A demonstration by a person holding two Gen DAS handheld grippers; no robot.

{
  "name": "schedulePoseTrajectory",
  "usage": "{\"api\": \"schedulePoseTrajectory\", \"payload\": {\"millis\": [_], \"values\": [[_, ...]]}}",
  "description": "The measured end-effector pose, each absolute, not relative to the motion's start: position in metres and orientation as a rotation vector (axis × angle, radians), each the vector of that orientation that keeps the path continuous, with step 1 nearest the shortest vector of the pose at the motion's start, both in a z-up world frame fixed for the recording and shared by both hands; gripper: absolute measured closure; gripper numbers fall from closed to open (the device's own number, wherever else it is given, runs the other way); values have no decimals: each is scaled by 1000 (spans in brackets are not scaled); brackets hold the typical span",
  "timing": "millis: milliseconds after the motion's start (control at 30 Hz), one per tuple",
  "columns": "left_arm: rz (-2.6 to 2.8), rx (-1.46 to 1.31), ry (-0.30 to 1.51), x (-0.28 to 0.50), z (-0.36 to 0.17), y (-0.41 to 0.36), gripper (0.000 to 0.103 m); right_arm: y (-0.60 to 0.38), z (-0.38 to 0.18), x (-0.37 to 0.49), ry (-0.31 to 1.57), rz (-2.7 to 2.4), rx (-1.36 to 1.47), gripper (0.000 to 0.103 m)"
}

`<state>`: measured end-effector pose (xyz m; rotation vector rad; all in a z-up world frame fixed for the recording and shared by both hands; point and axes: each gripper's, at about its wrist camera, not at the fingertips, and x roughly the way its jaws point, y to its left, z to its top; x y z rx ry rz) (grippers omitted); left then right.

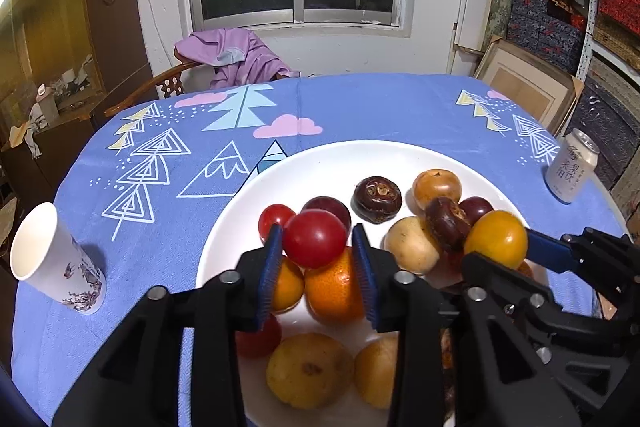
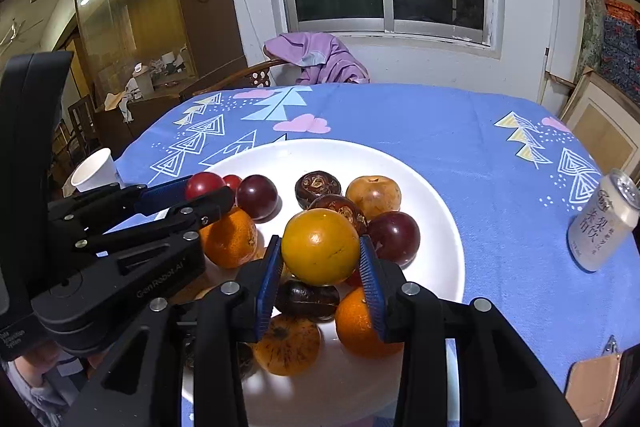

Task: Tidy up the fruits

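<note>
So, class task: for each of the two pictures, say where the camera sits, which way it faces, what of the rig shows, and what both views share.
Left wrist: rides the left gripper, facing the window across the plate; its fingers pinch a red fruit; the right gripper enters from the right.
Right wrist: rides the right gripper, facing the same way; its fingers pinch a yellow-orange fruit; the left gripper enters from the left.
Shared: plate, fruit, paper cup, can, blue tablecloth.

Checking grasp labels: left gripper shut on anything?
Shut. The left gripper has its fingers pressed on both sides of a red tomato above the plate.
</note>
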<state>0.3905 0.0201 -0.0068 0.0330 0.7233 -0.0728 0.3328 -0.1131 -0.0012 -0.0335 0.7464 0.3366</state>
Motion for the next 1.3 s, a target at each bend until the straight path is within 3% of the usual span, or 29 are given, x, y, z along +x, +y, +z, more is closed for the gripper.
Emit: {"api": "schedulePoseTrajectory", "payload": {"millis": [167, 333, 500, 633, 767, 833, 867, 1033, 1300], "values": [[-46, 63, 698, 388, -10, 19, 54, -109, -6, 333, 730, 306, -73, 62], [-29, 33, 701, 384, -9, 26, 39, -118, -1, 329, 712, 280, -40, 39], [-14, 55, 672, 360, 1, 28, 32, -121, 15, 311, 682, 280, -35, 39], [-11, 56, 645, 328, 13, 31, 24, -127, 30, 280, 644, 284, -10, 29], [-29, 42, 625, 288, 20, 31, 14, -138, 38, 241, 618, 264, 15, 28], [-35, 61, 618, 267, 20, 27, 13, -143, 38, 221, 594, 248, 20, 10], [-36, 72, 613, 256, 20, 25, 12, -145, 37, 208, 570, 237, 14, 7], [-39, 102, 597, 210, 13, 16, 4, -149, 31, 159, 519, 170, -43, 3], [-68, 57, 613, 172, 2, 22, 4, -170, 15, 129, 562, 155, 28, 3]]}}
